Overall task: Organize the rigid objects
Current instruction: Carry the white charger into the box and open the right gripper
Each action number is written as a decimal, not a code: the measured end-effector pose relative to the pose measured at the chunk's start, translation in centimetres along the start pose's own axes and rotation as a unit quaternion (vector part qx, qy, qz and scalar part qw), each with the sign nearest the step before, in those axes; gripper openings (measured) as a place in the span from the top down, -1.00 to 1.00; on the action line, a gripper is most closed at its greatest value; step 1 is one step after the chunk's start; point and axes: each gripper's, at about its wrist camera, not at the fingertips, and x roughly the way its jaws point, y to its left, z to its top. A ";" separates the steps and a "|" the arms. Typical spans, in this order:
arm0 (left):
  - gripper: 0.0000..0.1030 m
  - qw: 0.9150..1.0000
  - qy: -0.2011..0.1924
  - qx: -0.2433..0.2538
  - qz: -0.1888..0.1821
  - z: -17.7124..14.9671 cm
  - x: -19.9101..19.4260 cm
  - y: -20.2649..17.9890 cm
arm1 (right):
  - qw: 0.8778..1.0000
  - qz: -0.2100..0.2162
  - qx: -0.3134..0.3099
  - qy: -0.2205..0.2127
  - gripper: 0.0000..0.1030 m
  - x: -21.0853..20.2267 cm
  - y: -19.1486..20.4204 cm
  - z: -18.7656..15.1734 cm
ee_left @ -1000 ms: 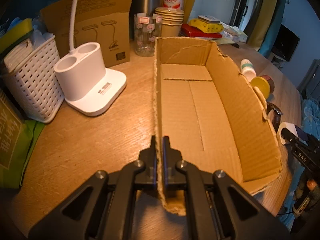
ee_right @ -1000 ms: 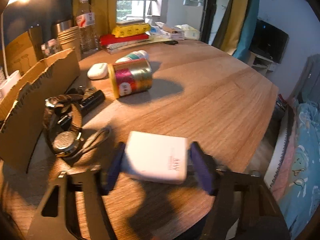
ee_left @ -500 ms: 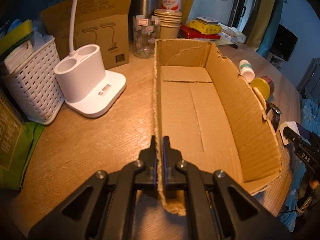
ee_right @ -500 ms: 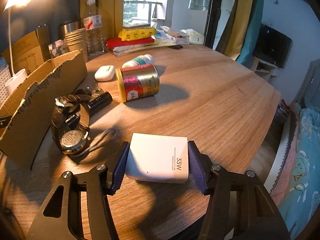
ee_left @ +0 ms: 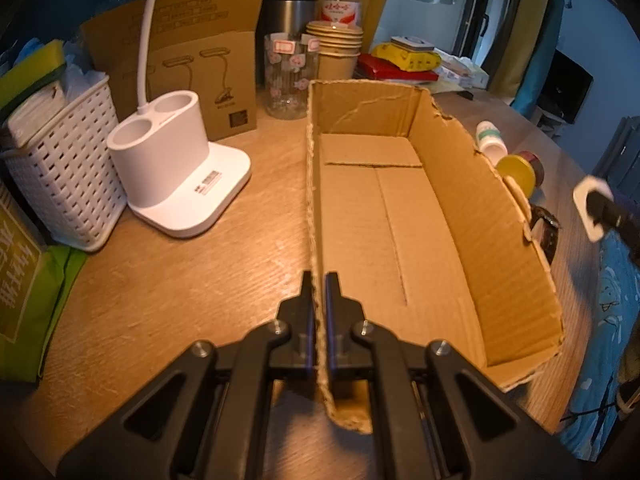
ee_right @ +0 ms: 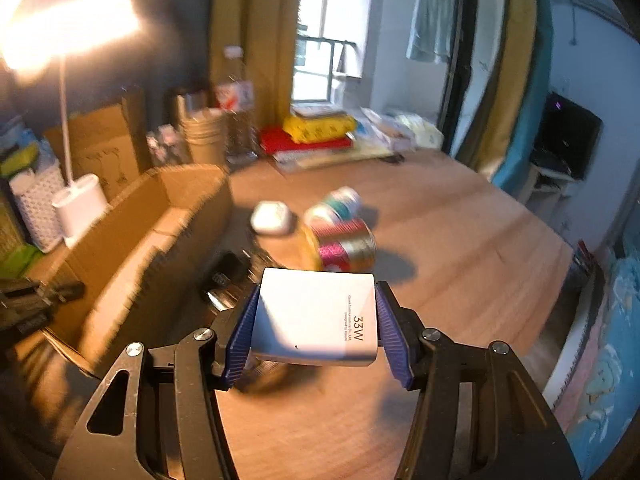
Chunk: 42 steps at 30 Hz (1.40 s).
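Note:
My left gripper (ee_left: 319, 280) is shut on the near left wall of an open cardboard box (ee_left: 400, 220), which lies empty on the wooden table. My right gripper (ee_right: 316, 312) is shut on a white 33W charger (ee_right: 316, 316) and holds it lifted above the table, to the right of the box (ee_right: 132, 240). The charger (ee_left: 592, 204) also shows at the right edge of the left wrist view. On the table right of the box lie a colourful tin can (ee_right: 344, 244), a white earbud case (ee_right: 270, 218), a small bottle (ee_left: 490, 136) and a wristwatch (ee_left: 546, 228).
A white lamp base (ee_left: 176, 176), a white basket (ee_left: 60, 172), a glass jar (ee_left: 290, 76), paper cups (ee_left: 334, 50) and a brown lamp carton (ee_left: 188, 68) stand left of and behind the box. Books (ee_right: 312, 136) are stacked at the back. The table edge is at the right.
My right gripper closed on the charger and raised it off the table, up and toward the box. My left gripper has kept its hold on the box wall.

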 end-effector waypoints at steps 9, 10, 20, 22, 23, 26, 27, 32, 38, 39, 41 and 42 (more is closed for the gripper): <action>0.92 1.000 -0.004 -0.001 -0.006 -0.2 -0.1 0.0 | 0.996 0.080 -0.035 -0.031 -0.15 -0.7 5.6 3.9; 0.92 1.000 -0.004 -0.001 -0.007 -0.2 -0.2 0.0 | 0.995 0.092 -0.037 -0.031 -0.15 -0.5 6.3 4.2; 0.92 1.000 -0.007 -0.005 -0.020 -0.5 -0.3 0.0 | 0.981 0.187 -0.045 0.009 -0.15 2.3 10.5 4.8; 0.92 1.000 -0.007 -0.006 -0.023 -0.6 -0.4 -0.1 | 0.979 0.198 -0.049 0.019 -0.15 2.7 11.1 4.5; 0.92 1.000 -0.008 -0.007 -0.024 -0.6 -0.3 0.0 | 0.977 0.205 -0.050 0.025 -0.15 2.9 11.5 4.3; 0.92 1.000 -0.008 -0.010 -0.027 -0.5 -0.3 0.1 | 0.973 0.222 -0.049 0.042 -0.15 3.1 12.3 3.6; 0.92 1.000 -0.008 -0.011 -0.028 -0.5 -0.3 0.1 | 0.972 0.227 -0.047 0.047 -0.15 3.1 12.4 3.4; 0.92 0.999 -0.010 -0.015 -0.032 -0.5 -0.3 0.3 | 0.969 0.231 -0.037 0.083 -0.15 3.7 12.4 1.9; 0.92 0.999 -0.014 -0.017 -0.033 -0.7 -0.4 0.3 | 0.969 0.214 -0.014 0.124 -0.15 4.9 12.0 0.8; 0.92 0.999 -0.014 -0.017 -0.034 -0.7 -0.4 0.3 | 0.969 0.212 -0.014 0.126 -0.15 4.9 12.1 0.8; 0.92 0.999 -0.014 -0.017 -0.035 -0.6 -0.4 0.3 | 0.969 0.209 -0.009 0.130 -0.15 4.9 12.1 0.8; 0.92 0.999 -0.014 -0.017 -0.035 -0.6 -0.4 0.3 | 0.969 0.208 -0.006 0.132 -0.15 4.9 12.1 0.8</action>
